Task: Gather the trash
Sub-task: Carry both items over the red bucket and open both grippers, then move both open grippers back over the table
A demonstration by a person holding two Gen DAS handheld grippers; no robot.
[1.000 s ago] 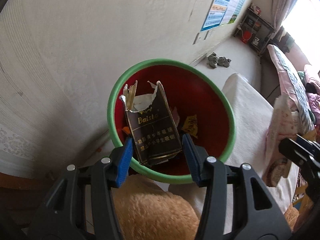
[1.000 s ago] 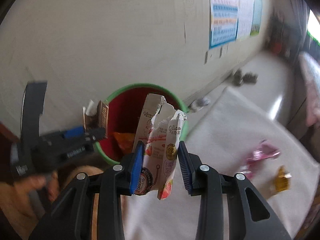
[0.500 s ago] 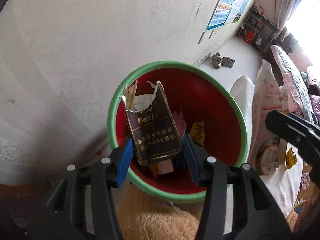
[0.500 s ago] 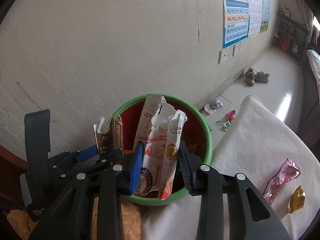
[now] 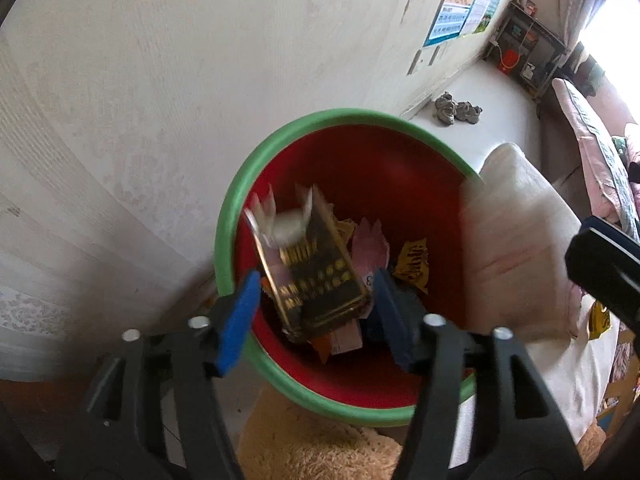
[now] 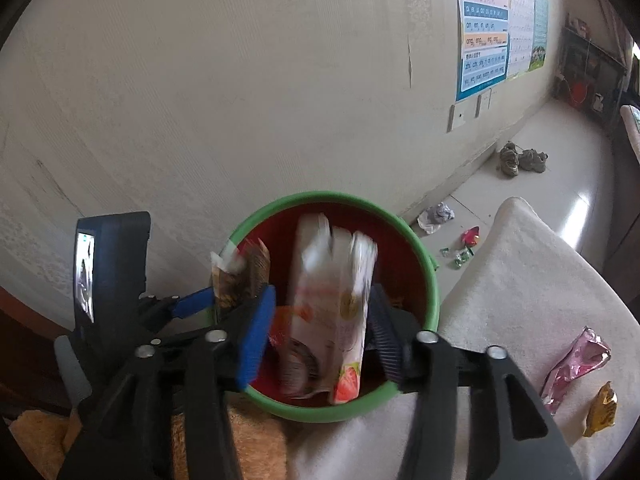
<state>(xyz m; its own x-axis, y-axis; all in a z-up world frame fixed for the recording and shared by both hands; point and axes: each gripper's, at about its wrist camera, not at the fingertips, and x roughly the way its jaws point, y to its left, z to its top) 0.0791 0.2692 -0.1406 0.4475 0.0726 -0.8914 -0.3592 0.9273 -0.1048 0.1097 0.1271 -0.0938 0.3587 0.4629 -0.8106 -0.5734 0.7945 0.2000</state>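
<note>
A red bin with a green rim [image 5: 280,136] [image 6: 424,248] stands against the wall and holds several wrappers. My left gripper [image 5: 316,316] is open over the bin; a torn dark cigarette pack [image 5: 320,276] [image 6: 240,276], blurred, is loose between its spread fingers above the bin's inside. My right gripper [image 6: 320,332] is open over the bin too; a white strawberry snack box [image 6: 332,304], blurred, is loose between its fingers. The left gripper also shows at the left of the right wrist view [image 6: 188,304].
A white cloth [image 6: 540,280] covers the surface right of the bin, with a pink wrapper [image 6: 576,360] and a yellow wrapper [image 6: 600,408] on it. More scraps [image 6: 460,244] and shoes [image 6: 520,160] lie on the floor. A tan fuzzy mat [image 5: 320,448] lies below.
Both grippers have opened over the bin. The cigarette pack and the snack box have come loose from the fingers and are blurred, dropping toward the bin.
</note>
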